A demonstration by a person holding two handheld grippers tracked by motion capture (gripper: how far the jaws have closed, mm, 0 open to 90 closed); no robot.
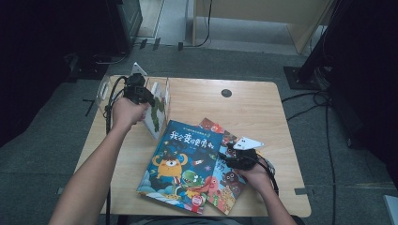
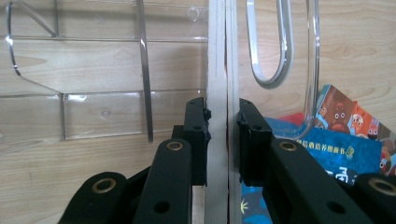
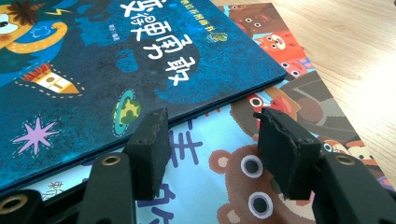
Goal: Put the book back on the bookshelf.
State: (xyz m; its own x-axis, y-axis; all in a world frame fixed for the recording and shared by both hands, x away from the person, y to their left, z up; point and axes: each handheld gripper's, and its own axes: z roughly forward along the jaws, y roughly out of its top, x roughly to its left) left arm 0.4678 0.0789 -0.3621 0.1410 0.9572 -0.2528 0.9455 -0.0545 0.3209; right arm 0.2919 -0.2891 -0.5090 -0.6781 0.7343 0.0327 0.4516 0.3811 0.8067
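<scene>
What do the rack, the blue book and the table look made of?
Rack: clear rigid plastic, likely acrylic; the wood grain shows through and its edges glint.
Blue book: printed card cover, apparently matt; it has a stiff, thin edge.
Table: light wood or wood-look laminate, with an even grain pattern.

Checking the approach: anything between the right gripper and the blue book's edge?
Nothing visible. The right gripper, open, sits right at the blue book edge, above the bear book beneath it.

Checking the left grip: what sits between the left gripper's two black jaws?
In the left gripper view, the pale edge of an upright book stands between the jaws of the left gripper, beside the clear acrylic rack.
</scene>
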